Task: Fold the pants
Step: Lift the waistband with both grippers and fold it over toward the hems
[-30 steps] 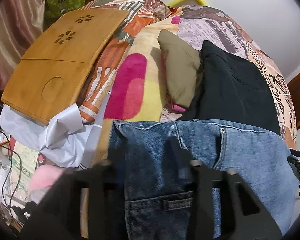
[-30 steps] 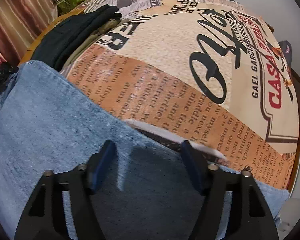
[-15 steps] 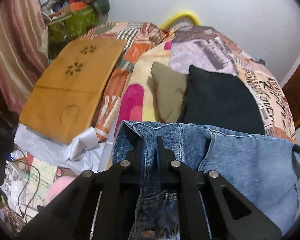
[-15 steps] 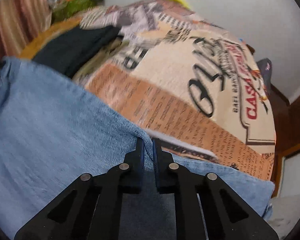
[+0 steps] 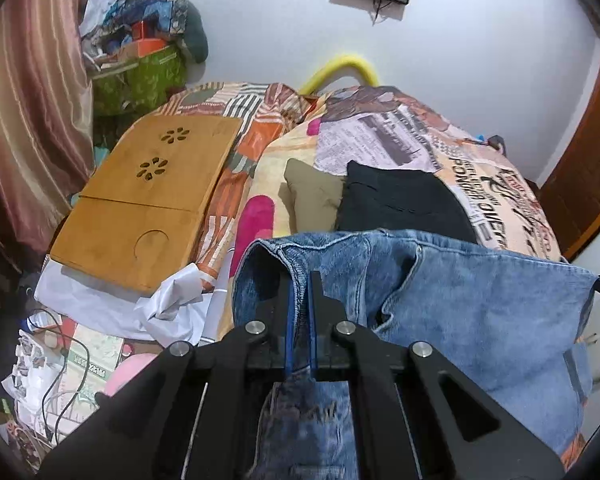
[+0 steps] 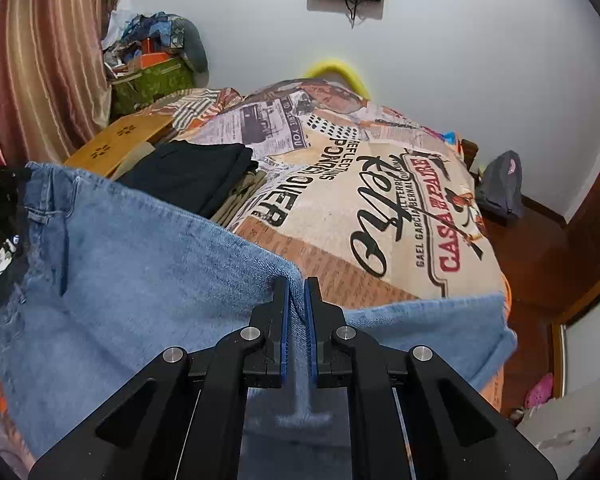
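Blue jeans [image 5: 480, 312] hang lifted in front of the bed. My left gripper [image 5: 299, 284] is shut on the waistband end of the jeans. My right gripper [image 6: 297, 290] is shut on the top fold of the jeans [image 6: 140, 264] farther along the legs. The denim stretches between the two grippers above the near edge of the bed and droops below them.
The bed's printed blanket [image 6: 380, 200] carries folded black pants [image 5: 396, 204] on folded olive pants [image 5: 314, 196]. A wooden lap tray [image 5: 152, 200] lies at the bed's left. Clutter and cables [image 5: 60, 360] lie on the floor left; a wooden door [image 5: 580, 168] stands right.
Both grippers closed on the jeans, which lay flat on the bed, and lifted them up and back. The views now tilt up toward the wall.
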### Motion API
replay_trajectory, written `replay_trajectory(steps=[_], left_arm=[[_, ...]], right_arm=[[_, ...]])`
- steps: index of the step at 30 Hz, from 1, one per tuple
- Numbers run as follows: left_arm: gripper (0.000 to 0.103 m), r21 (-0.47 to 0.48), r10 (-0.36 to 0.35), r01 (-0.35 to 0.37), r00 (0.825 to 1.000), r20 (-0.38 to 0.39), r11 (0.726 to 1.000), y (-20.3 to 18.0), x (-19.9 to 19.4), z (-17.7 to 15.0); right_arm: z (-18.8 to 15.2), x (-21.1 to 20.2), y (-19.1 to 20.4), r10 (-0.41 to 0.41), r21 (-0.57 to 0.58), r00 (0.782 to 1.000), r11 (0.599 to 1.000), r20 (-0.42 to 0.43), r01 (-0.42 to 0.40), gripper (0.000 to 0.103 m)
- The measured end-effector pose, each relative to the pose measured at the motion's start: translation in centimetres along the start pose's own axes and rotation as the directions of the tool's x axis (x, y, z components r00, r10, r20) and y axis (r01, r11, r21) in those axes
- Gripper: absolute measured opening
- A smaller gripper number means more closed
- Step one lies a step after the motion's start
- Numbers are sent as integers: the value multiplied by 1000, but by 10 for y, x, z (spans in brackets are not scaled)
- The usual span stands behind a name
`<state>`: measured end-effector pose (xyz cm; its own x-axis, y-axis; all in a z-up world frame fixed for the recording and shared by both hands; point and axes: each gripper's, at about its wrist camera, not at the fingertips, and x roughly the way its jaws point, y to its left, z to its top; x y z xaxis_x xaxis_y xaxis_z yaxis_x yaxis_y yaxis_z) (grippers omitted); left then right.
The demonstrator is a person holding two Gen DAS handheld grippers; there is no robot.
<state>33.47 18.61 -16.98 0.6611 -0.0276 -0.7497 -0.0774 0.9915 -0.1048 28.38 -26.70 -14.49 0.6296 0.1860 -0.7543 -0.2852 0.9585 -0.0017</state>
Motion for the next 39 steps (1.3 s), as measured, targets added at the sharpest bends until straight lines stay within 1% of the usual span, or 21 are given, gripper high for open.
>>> replay_trajectory(steps=[6, 10, 12, 17, 20, 28, 32, 35, 39], left_arm=[[5, 25, -16, 15, 999, 29, 1000, -6, -42, -25], [5, 42, -19, 17, 999, 44, 999, -10, -62, -42], [5, 42, -25, 23, 999, 48, 999, -10, -73, -52], [5, 43, -16, 14, 998, 56, 999, -11, -91, -75], [5, 39, -3, 1, 998, 57, 999, -8, -100, -88], [5, 3, 16, -16, 999, 34, 1000, 5, -114, -129], [5, -24, 27, -26, 1000, 4, 999, 13, -112, -153], [5, -35, 39, -40, 999, -19, 999, 16, -108, -170], [5, -19, 71, -72, 997, -43, 997, 17, -100, -188]], right_arm=[[-27, -36, 11, 20, 19, 1000, 1000, 18, -20, 7], [-49, -54, 20, 31, 24, 999, 999, 17, -31, 7], [-59, -61, 24, 35, 26, 999, 999, 16, -36, 7], [-83, -71, 33, 66, 49, 998, 997, 11, -66, 7], [-96, -76, 39, 66, 53, 998, 996, 7, -67, 7], [-127, -76, 46, 97, 91, 995, 991, -18, -95, 7], [-138, -74, 49, 108, 106, 994, 989, -29, -104, 7], [-149, -72, 51, 130, 116, 990, 985, -49, -124, 7], [-161, -67, 55, 120, 106, 990, 988, -79, -112, 7]])
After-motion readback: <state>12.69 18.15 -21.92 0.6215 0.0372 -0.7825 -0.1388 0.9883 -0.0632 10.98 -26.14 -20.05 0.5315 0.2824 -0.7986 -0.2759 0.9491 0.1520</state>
